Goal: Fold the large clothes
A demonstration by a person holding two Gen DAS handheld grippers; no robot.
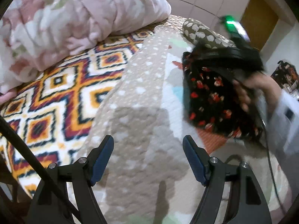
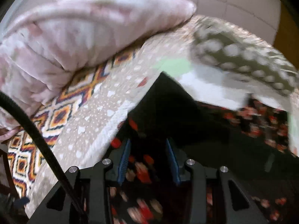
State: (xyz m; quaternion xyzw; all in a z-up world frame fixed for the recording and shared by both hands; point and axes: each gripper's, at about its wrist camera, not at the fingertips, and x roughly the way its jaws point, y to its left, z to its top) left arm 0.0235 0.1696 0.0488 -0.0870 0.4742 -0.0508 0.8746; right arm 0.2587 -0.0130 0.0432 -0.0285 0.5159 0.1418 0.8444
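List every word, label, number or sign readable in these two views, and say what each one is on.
None: no readable text shows in either view.
The black floral garment, the beige dotted blanket and the geometric rug-pattern cover carry only patterns.
The dark patch on the white sleeve is too blurred to tell whether it bears lettering.
The green light on the right gripper's body is a glow, not a sign.

The left gripper has its jaws spread wide, nothing between its fingers. The right gripper has its jaws partly closed, cloth between the pads.
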